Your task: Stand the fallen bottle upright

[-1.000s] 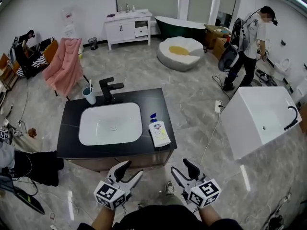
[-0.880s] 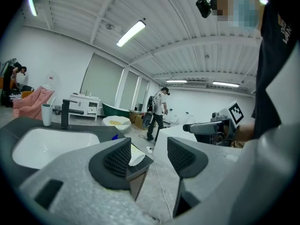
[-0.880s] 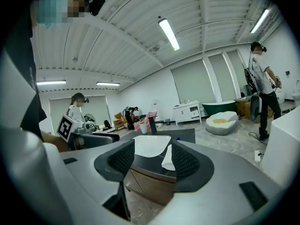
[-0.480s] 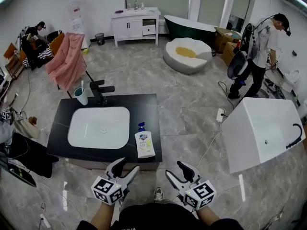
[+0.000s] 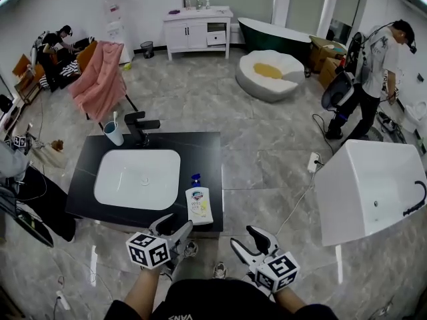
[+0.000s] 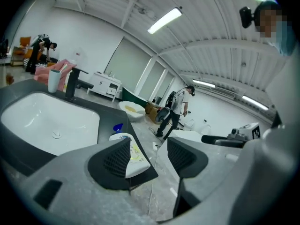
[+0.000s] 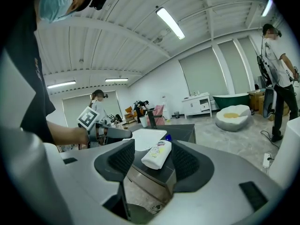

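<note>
Left claw (image 5: 177, 224), right claw (image 5: 243, 237): hanging wide open, gripping nothing, near black desk (image 5: 207, 145) front. Lying flat at front-right corner: white plastic pump bottle (image 5: 199, 204) w/ blue cap. Prob. best: aiming mid-body, gripping firm, pivoting abt base.

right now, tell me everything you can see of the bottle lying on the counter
The bottle is white and looks like plastic, with a blue pump top and a front label printed in blue and yellow. It lies on its side, label up, on the dark countertop, just right of the white basin and close to the front right corner. Its pump end points towards the back of the counter and its base towards the front edge. Only the countertop touches it.
</note>
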### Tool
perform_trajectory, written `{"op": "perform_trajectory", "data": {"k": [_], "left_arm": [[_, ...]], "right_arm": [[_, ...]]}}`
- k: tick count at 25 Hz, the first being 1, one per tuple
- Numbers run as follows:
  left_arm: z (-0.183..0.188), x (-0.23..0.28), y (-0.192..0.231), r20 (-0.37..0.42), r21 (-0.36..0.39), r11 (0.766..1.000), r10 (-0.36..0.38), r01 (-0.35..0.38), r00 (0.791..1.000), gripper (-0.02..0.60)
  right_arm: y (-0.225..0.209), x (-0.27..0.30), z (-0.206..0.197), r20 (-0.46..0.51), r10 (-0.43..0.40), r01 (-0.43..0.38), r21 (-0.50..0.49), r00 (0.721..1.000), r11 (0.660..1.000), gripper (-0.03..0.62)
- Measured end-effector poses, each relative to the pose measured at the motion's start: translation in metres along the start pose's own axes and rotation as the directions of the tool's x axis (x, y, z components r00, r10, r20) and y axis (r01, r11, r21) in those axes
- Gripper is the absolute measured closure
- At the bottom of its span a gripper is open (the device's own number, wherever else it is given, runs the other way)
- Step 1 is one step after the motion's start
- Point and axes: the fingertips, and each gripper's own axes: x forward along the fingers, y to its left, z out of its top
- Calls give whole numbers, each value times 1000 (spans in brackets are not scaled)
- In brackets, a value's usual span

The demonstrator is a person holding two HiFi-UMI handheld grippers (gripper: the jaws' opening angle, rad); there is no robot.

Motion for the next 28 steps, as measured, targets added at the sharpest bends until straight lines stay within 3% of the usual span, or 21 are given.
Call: {"op": "perform_trajectory", "data": {"k": [6, 14, 21, 25, 28], "left_arm": [[8, 35, 40, -76, -122, 992, -9, 0, 997, 337], [19, 81, 80, -204, -188, 982, -72, 33, 976, 336], [30, 119, 96, -304, -281, 954, -195, 108, 932, 333], [27, 136, 103, -353, -358, 926, -256, 122, 900, 331], [23, 150, 111, -381, -383, 917, -267, 112, 885, 331]], "right_arm": [[-14, 19, 5, -8, -39, 39, 13, 999, 999, 372], [-23, 58, 22, -15, -81, 81, 24, 997, 996, 373], [-34, 83, 41, 6, -165, 164, 48, 986, 985, 378], [-40, 89, 37, 8, -191, 191, 51, 981, 980, 378], [-44, 92, 38, 14, -225, 224, 61, 974, 973, 379]]}}
